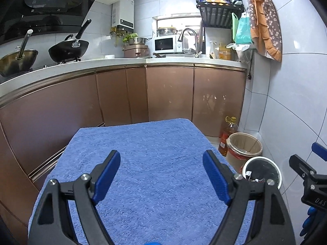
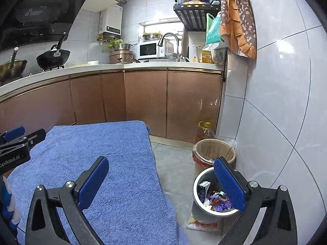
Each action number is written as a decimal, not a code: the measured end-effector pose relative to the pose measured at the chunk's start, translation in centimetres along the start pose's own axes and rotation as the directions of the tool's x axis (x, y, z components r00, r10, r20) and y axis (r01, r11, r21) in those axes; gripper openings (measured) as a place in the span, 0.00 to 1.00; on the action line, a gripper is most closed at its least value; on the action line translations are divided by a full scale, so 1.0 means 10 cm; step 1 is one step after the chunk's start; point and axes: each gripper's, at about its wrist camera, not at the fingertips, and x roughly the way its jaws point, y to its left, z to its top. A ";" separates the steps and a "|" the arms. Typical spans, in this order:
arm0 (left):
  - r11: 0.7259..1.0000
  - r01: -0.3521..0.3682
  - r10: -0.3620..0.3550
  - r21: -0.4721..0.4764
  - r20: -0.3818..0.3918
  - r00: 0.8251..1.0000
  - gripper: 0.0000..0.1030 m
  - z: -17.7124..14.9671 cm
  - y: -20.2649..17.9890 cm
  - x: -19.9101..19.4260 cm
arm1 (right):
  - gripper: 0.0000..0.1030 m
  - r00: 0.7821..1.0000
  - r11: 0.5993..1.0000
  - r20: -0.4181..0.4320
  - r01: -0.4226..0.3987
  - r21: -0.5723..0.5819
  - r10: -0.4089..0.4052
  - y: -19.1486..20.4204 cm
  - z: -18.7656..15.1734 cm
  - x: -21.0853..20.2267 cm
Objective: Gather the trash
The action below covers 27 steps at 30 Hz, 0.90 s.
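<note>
A table covered with a blue towel (image 1: 147, 163) fills the near foreground; it also shows in the right wrist view (image 2: 106, 159). No loose trash shows on it. My left gripper (image 1: 161, 163) is open and empty above the towel. My right gripper (image 2: 161, 169) is open and empty over the table's right edge. A steel trash bin (image 2: 210, 196) on the floor at the right holds several crumpled wrappers (image 2: 216, 201); it shows in the left wrist view (image 1: 262, 171) too. The left gripper's body (image 2: 18, 149) appears at the left of the right wrist view.
A tan bin (image 2: 214, 149) with a red band stands behind the steel one, with an oil bottle (image 2: 205, 132) beyond. Brown cabinets (image 2: 147, 102) and a counter run along the back. A tiled wall (image 2: 276, 102) is close on the right.
</note>
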 end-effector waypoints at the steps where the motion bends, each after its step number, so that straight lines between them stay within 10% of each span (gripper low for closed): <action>1: 1.000 -0.001 0.001 0.001 0.002 1.000 0.80 0.00 -0.01 0.00 | 1.00 1.000 1.000 -0.003 0.003 0.000 -0.003 0.00 -0.01 0.01; 27: 0.998 0.022 -0.026 0.065 0.050 0.998 0.80 0.17 -0.32 0.05 | 1.00 0.996 0.994 0.018 0.088 0.068 -0.090 -0.30 -0.05 0.04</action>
